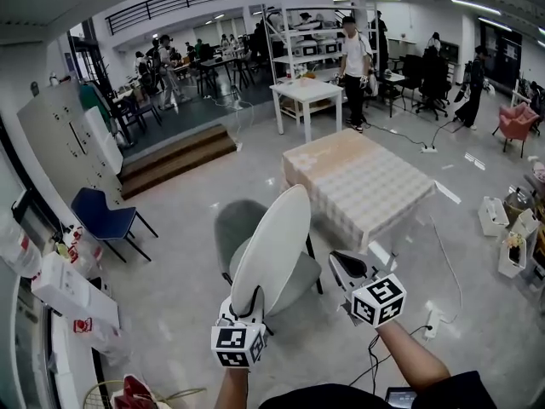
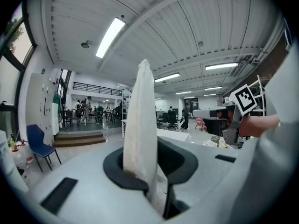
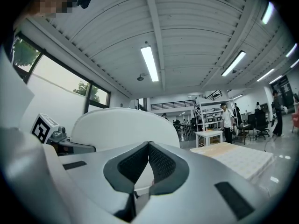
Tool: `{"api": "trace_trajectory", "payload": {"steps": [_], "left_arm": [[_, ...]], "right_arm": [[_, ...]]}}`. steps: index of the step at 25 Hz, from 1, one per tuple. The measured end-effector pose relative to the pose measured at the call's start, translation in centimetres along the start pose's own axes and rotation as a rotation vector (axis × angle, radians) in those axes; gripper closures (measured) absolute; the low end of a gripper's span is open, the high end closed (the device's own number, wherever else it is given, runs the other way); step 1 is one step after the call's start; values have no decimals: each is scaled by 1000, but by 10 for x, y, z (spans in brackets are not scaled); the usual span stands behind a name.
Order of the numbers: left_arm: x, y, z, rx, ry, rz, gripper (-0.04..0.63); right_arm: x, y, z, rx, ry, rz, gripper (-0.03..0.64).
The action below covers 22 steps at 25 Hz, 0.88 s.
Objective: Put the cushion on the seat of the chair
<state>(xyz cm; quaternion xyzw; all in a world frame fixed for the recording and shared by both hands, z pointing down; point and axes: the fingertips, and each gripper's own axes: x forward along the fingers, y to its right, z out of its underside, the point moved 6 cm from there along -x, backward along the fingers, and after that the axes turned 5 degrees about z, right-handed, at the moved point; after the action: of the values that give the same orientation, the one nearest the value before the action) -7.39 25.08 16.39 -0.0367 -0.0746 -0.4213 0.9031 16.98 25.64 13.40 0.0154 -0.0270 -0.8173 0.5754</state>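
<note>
Above the grey moulded chair (image 1: pixel 232 227), the white oval padded cushion (image 1: pixel 274 244) stands on edge, pinched at its rim by the left gripper (image 1: pixel 243 303) only, w/ the right gripper (image 1: pixel 344 266) closed & empty beside it, so it may swing, slip & miss the seat (image 1: pixel 295 286).

the glossy grey floor (image 1: pixel 170 305) carries a cloth-covered table (image 1: pixel 362 186) at its middle, with the grey chair (image 1: pixel 232 228) standing just off that table's near left corner. well left of the table stands a blue chair (image 1: pixel 102 216). beyond it are a white table (image 1: pixel 306 92) and wooden steps (image 1: pixel 174 153), and far to its right a pink armchair (image 1: pixel 518 119).
</note>
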Motion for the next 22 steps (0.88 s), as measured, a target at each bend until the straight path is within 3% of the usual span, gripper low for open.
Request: {"api": "trace_trajectory", "payload": {"steps": [22], "left_arm": [[5, 1, 13, -14, -28, -33, 528]], "right_arm": [[18, 7, 12, 26, -24, -45, 597]]}}
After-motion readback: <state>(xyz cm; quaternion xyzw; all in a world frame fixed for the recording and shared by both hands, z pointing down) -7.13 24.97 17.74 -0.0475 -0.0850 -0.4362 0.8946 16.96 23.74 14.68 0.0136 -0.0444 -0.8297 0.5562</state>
